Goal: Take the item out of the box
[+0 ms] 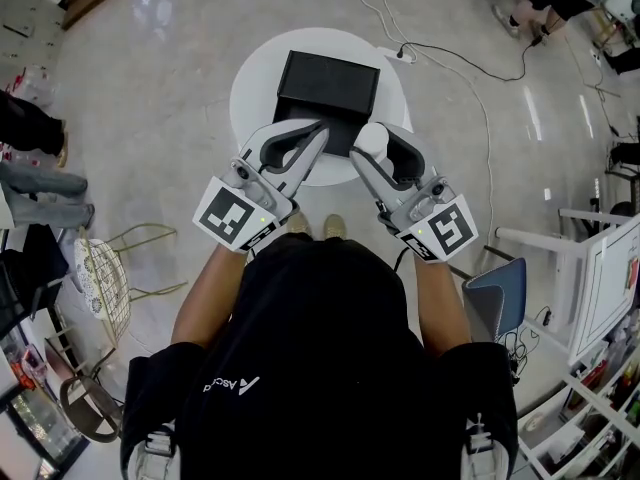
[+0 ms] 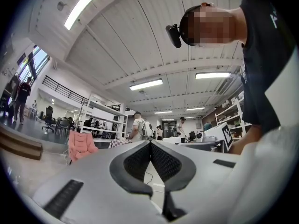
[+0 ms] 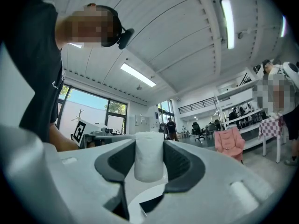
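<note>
White roll (image 3: 149,160) pinched in the right tool (image 1: 368,148) at the black box (image 1: 327,86).
The right gripper view shows the roll upright between the pads, its long axis vertical. The head view shows only its rounded top, by the box's near right corner, near the bench's (image 1: 250,78) near edge. The left tool's (image 1: 322,128) jaws are pressed together, empty.

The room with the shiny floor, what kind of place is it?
Probably a big open lab or workshop, not a home: tall storage shelves, long ceiling strip lights, and a cable trailing across the floor.
</note>
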